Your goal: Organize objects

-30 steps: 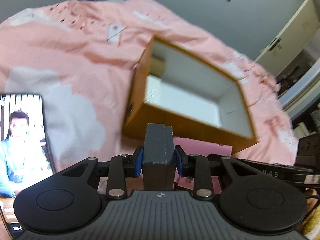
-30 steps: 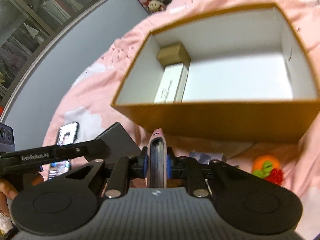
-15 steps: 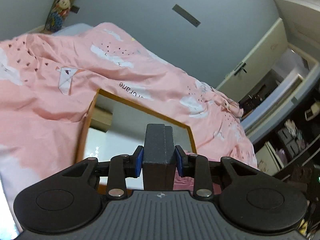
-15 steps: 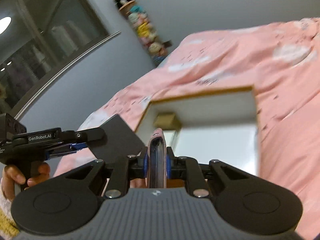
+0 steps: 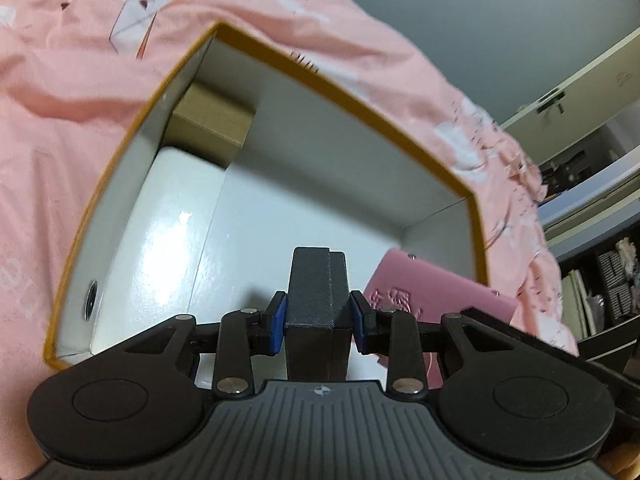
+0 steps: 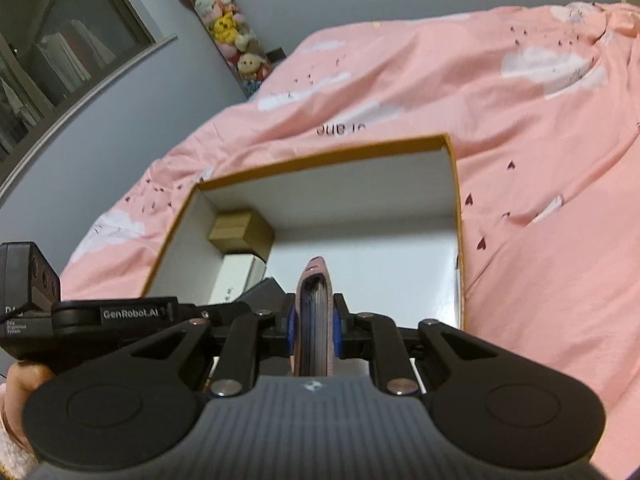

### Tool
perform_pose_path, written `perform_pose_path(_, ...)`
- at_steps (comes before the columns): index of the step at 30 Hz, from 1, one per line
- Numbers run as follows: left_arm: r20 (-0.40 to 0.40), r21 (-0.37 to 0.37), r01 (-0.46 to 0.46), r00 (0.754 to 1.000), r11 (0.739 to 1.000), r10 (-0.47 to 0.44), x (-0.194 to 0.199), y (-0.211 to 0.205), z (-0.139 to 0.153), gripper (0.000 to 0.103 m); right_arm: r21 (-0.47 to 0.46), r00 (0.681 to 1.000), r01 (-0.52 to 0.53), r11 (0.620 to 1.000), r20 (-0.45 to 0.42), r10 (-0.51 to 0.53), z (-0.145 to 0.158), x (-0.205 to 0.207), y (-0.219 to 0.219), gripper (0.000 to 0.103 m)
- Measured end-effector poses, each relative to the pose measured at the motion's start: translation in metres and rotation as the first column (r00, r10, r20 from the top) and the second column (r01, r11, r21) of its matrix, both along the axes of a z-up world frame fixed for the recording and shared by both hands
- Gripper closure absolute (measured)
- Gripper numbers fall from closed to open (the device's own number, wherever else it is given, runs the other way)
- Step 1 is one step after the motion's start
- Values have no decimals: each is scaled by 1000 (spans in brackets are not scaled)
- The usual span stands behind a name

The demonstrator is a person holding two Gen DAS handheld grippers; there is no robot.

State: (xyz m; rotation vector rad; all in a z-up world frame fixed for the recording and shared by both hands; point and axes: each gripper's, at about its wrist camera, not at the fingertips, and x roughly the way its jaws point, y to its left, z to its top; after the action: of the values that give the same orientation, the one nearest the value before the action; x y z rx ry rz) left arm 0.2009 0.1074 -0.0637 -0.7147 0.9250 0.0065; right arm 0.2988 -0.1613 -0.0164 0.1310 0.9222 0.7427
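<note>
Black case (image 5: 316,300): clamped in left gripper (image 5: 318,322), above box (image 5: 280,64) floor.
Pink wallet (image 6: 316,320): pinched by right gripper (image 6: 316,330), edge-up over box.

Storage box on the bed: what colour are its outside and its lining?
The box is mustard-gold outside and on the rim, white inside; clearest in the right wrist view.

open box (image 5: 476,216): 1; small boxes inside: 2 — brown (image 5: 212,120), white (image 5: 176,216); dark case (image 5: 316,292): 1; pink wallet (image 6: 316,312): 1
</note>
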Motion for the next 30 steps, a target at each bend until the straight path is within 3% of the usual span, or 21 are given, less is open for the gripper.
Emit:
perform_pose_path(7,-52,50,31,998,998,-28,2,0,-3,66,-29,1000,-7,1000,-21,6,-18,13,9,85)
perform_pose_path(19,-184,201,91,982,975,-54,5,-4,2,48,-60,999,-25,998,-27,23,-26,14,14,85)
perform_pose_path(23,-189,221,120,979,968,-79,4,-5,7,40,-65,999,-27,997,-18,26,-24,14,14,85)
perform_pose_path(30,-133,234,130,986,963,-100,8,0,19,41,-66,999,-42,997,-37,40,-24,14,20,85)
